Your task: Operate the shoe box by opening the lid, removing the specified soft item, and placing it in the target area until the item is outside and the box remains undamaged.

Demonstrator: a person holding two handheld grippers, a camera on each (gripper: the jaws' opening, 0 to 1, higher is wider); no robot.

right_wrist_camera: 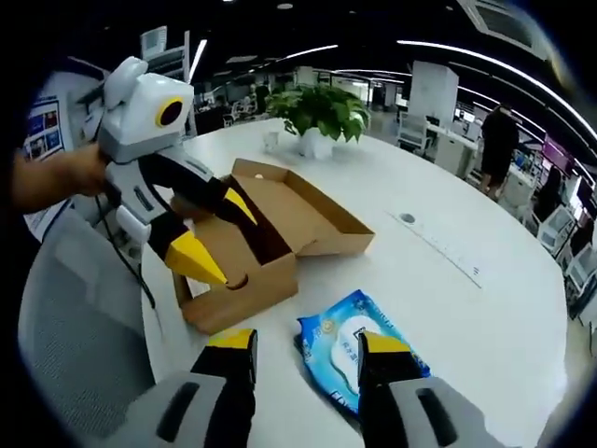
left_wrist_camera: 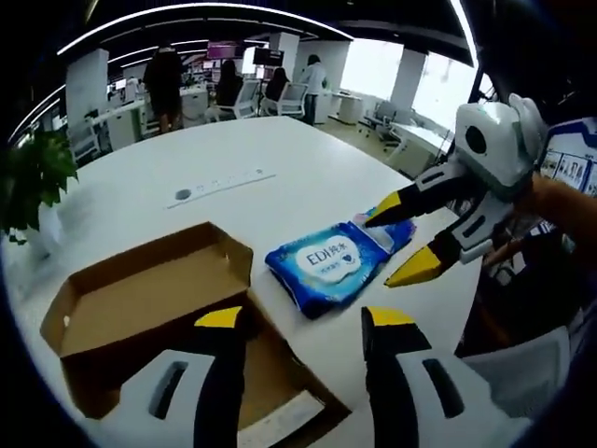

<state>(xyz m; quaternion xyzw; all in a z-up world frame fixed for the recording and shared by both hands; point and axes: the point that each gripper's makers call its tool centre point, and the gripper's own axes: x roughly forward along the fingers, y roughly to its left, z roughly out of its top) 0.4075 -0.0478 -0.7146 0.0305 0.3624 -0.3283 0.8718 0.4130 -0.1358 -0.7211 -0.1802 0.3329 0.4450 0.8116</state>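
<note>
The brown cardboard shoe box [left_wrist_camera: 140, 308] stands open on the white table, its lid folded back and its inside bare. A blue soft wipes pack [left_wrist_camera: 336, 266] lies flat on the table just right of it. My left gripper [left_wrist_camera: 303, 322] is open, its jaws hovering over the box's near corner. My right gripper [left_wrist_camera: 403, 243] comes in from the right, open, its yellow tips at the pack's far end. In the right gripper view the pack [right_wrist_camera: 350, 359] lies between my open right gripper's [right_wrist_camera: 308, 343] jaws. There, the left gripper [right_wrist_camera: 219, 238] hangs open above the box [right_wrist_camera: 280, 224].
A potted plant [right_wrist_camera: 322, 112] stands at the table's far side beyond the box. A flat power strip [left_wrist_camera: 219, 184] is set into the table's middle. A grey chair [right_wrist_camera: 75, 327] sits at the table edge. People stand among desks in the background.
</note>
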